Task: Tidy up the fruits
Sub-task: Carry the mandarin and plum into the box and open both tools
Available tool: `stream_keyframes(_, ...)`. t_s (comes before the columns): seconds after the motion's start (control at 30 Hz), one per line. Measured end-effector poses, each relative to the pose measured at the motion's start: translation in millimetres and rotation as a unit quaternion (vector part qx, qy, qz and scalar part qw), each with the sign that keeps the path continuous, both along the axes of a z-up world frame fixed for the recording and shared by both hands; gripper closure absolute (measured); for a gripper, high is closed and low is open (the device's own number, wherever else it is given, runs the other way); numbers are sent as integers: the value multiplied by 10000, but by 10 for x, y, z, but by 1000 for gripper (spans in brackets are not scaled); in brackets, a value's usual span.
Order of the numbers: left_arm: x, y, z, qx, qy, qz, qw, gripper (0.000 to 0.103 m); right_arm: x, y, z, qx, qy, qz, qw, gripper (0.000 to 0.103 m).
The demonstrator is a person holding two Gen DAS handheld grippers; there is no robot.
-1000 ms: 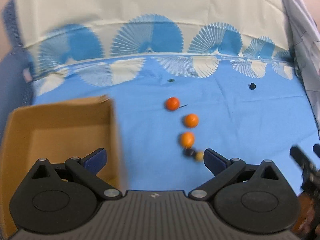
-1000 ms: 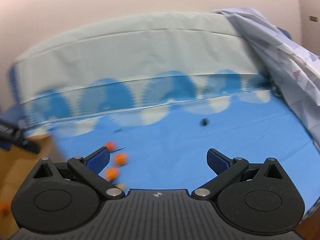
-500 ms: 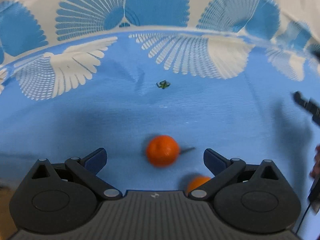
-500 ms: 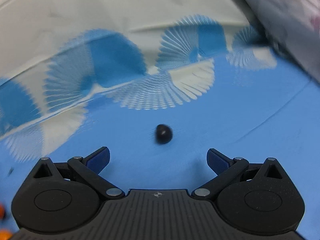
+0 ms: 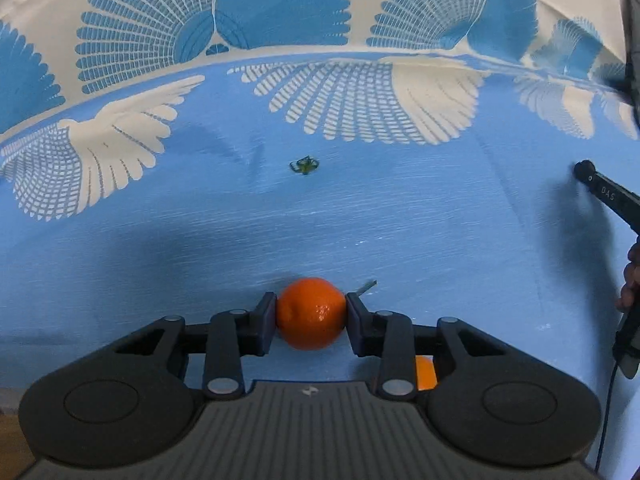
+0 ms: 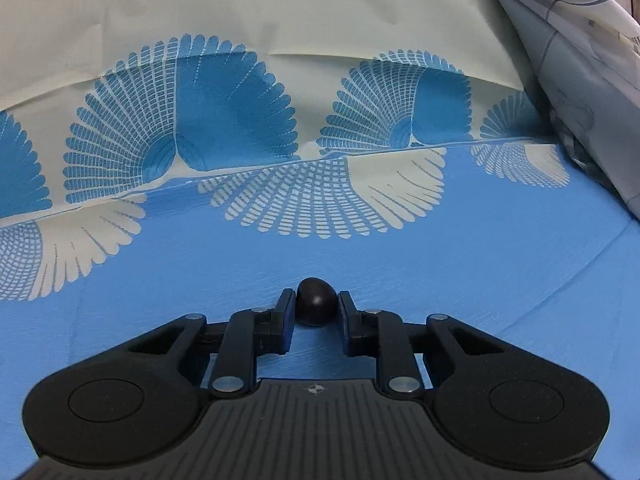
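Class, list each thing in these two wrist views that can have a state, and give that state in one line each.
Left hand-held gripper: closing on the orange fruit.
Orange fruit: pinched between the pads, on the blue cloth.
Second orange fruit: loose, mostly hidden behind the finger.
Right hand-held gripper: shut on the dark fruit.
Dark fruit: gripped, on the cloth.
Green stem scrap: lying loose.

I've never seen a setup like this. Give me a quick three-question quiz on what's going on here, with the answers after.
1. True or false: the left gripper has an orange fruit between its fingers.
2. What colour is the small fruit in the right gripper: A green, B dark, C yellow?
3. Fill in: both fruits sit on a ___ cloth.

Key: 1 true; 2 B; 3 blue.
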State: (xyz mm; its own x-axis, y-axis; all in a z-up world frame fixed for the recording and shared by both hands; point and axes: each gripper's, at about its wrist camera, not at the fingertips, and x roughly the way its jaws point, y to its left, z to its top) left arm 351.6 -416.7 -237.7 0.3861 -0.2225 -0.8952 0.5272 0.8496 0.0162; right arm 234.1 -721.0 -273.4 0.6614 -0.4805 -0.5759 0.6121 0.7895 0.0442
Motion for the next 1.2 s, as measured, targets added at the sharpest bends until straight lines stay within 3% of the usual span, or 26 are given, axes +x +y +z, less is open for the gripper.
stream_keyframes(0.2, -195, 136, 276, -199, -124, 73, 9997, 63, -288, 208, 389, 7, -263, 135, 9996, 80)
stream_keyframes(0.37, -486, 385, 759, -622, -205, 197, 9977, 63, -762, 585, 900, 181, -577, 452, 9971, 80)
stream_keyframes(0.57, -1200, 856, 1439, -852, -468, 165, 9951, 63, -1485, 1329, 1592, 268, -915, 1050, 9899, 80)
stream_keyframes(0.7, -1718, 1331, 1830, -779, -604, 320, 9946, 63, -2031, 2012, 1996, 370, -1155, 1490, 9814, 80)
stream_keyframes(0.9, -2473, 2263, 2261, -755, -836, 607, 9918, 63, -2790, 3096, 2318, 690, -1334, 2120, 9657, 80)
stream_keyframes(1.03, -3017, 2924, 2407, -608, -1063, 801, 9892, 63, -3260, 3809, 2413, 999, -1281, 2509, 9543, 80)
stream_keyframes(1.2, -3602, 3586, 2360, -491, -1067, 978, 9883, 63, -3688, 4519, 2421, 1280, -1067, 2957, 9406, 80)
